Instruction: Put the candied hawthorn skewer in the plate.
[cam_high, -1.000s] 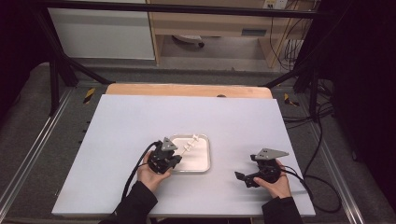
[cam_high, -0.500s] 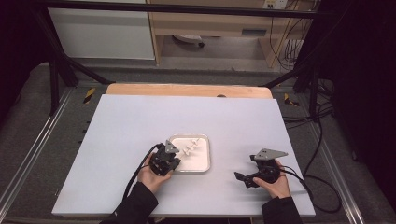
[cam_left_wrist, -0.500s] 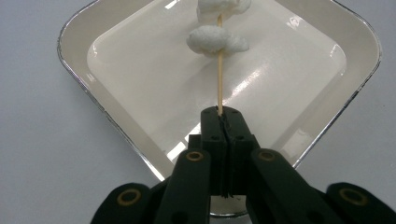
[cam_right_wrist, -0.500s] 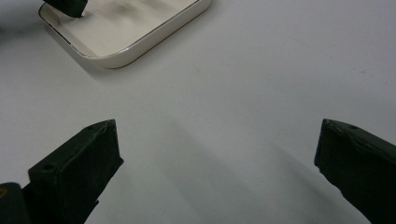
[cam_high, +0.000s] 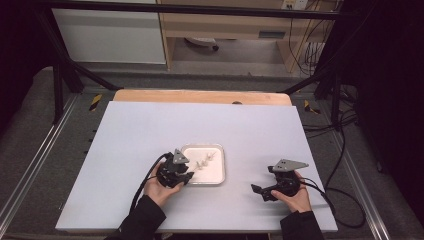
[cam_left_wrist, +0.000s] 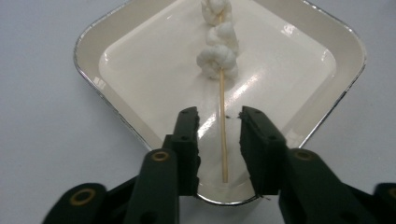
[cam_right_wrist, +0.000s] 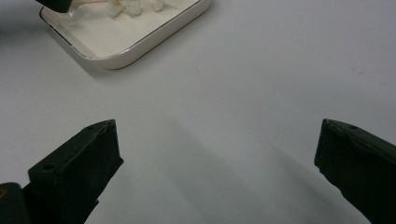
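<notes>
The left gripper (cam_left_wrist: 219, 123), its jaws just opened, straddles the bare end of the wooden skewer (cam_left_wrist: 222, 126) without pinching it; the skewer lies released in the white tray (cam_left_wrist: 116, 35), near its closest rim. The right gripper (cam_right_wrist: 217, 154) rests wide open over bare table (cam_high: 150, 125), well apart from the tray.
</notes>
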